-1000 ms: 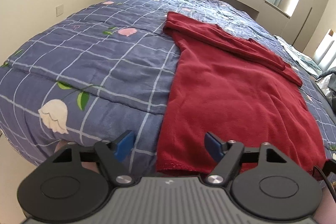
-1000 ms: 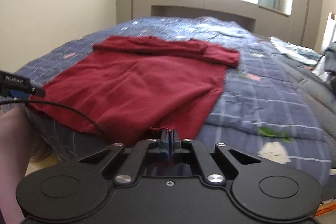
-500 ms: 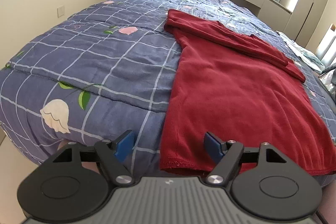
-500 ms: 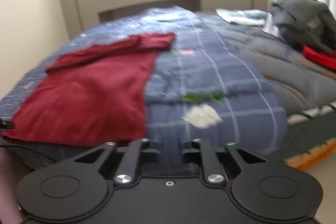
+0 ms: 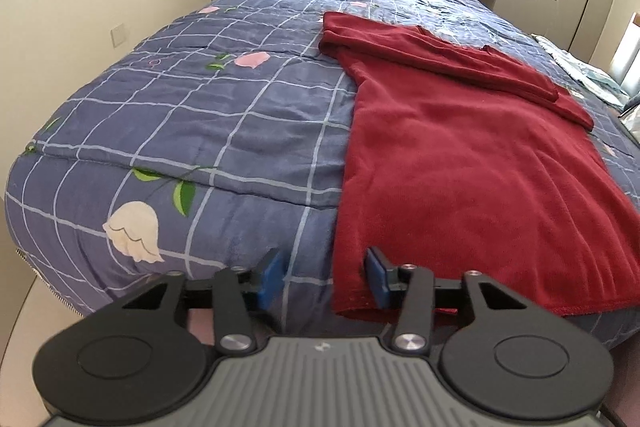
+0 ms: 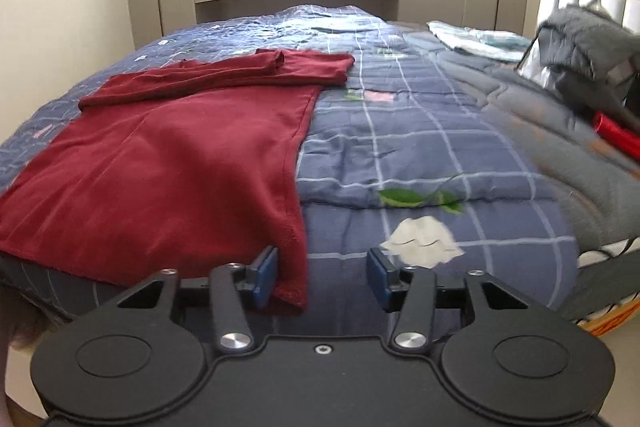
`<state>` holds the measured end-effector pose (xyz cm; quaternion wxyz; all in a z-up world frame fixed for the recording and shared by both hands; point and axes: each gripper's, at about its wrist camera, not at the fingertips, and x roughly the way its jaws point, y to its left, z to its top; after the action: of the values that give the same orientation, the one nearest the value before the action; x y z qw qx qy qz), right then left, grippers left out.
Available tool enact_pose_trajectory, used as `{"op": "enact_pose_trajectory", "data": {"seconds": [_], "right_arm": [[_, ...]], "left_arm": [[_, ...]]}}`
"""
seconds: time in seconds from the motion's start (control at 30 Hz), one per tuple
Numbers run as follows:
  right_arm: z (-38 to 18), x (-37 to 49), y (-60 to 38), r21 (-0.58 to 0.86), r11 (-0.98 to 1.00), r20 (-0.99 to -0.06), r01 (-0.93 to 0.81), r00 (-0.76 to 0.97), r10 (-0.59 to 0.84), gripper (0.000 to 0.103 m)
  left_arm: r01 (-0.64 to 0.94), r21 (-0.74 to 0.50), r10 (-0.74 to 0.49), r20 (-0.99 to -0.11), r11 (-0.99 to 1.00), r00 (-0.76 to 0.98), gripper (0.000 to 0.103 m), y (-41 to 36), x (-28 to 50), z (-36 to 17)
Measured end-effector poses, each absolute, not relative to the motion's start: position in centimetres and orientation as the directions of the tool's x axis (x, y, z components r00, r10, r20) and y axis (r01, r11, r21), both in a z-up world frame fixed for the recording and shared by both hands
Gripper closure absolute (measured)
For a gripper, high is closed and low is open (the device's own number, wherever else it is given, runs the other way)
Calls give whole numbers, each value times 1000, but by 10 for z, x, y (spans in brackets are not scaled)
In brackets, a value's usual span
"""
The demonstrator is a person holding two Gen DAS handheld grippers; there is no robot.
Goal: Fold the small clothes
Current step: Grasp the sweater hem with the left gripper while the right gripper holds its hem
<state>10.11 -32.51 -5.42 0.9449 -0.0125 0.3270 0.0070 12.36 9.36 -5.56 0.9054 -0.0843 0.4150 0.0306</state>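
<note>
Now, both claws wide open, left claw, right claw, straddling red shirt hem corners

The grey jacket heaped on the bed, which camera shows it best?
The right wrist view: the grey jacket sits piled at its right edge, above something red. The left wrist view shows no jacket, only the red shirt.

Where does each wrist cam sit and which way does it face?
Left wrist: behind the open left gripper at the bed's foot edge, facing up the blue checked quilt over the dark red knit garment's left hem corner.
Right wrist: behind the open right gripper, facing the garment's right hem corner.
Shared: garment, quilt, window.
</note>
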Motion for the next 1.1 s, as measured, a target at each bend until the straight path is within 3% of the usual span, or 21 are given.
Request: {"op": "enact_pose_trajectory", "data": {"seconds": [0.07, 0.1, 0.13, 0.27, 0.5, 0.8, 0.9, 0.97, 1.0, 1.03, 1.1], "right_arm": [[-47, 94, -321, -80, 993, -585, -88, 811, 25, 35], [-44, 93, -316, -116, 985, -572, -127, 819, 38, 29], [-43, 93, -310, -147, 976, -556, -164, 829, 56, 19], [-43, 94, -282, -214, 941, -529, -263, 841, 115, 12], [-63, 93, -252, -289, 876, -600, -386, 786, 149, 7], [-83, 102, -241, -396, 829, -620, -394, 781, 76, 5], [-79, 103, -242, -436, 832, -547, -341, 836, 56, 13], [-73, 106, -244, -420, 849, -511, -320, 856, 70, 36], [-71, 108, -246, -409, 856, -505, -316, 860, 76, 42], [-67, 109, -246, -393, 865, -497, -311, 863, 85, 56], [-61, 111, -248, -347, 886, -487, -307, 866, 109, 67]], "left_arm": [[-97, -134, -34, -740, 986, 672, 27, 95, 119, -50], [-75, -128, -43, -728, 989, 684, 12, 94, 117, -47], [-45, -114, -51, -717, 992, 695, 7, 92, 115, -45], [68, 1, -49, -681, 998, 731, 7, 67, 111, -43], [340, 286, -58, -683, 896, 728, 3, 11, 103, -57], [409, 481, 40, -683, 775, 729, 3, -17, 106, -83], [411, 481, 36, -682, 774, 731, 3, -17, 104, -85], [409, 485, 35, -676, 773, 736, 3, -14, 104, -85], [408, 486, 35, -675, 773, 737, 6, -14, 105, -85], [409, 486, 35, -676, 773, 736, 10, -13, 105, -84], [413, 489, 35, -676, 768, 736, 16, -14, 104, -82]]}}
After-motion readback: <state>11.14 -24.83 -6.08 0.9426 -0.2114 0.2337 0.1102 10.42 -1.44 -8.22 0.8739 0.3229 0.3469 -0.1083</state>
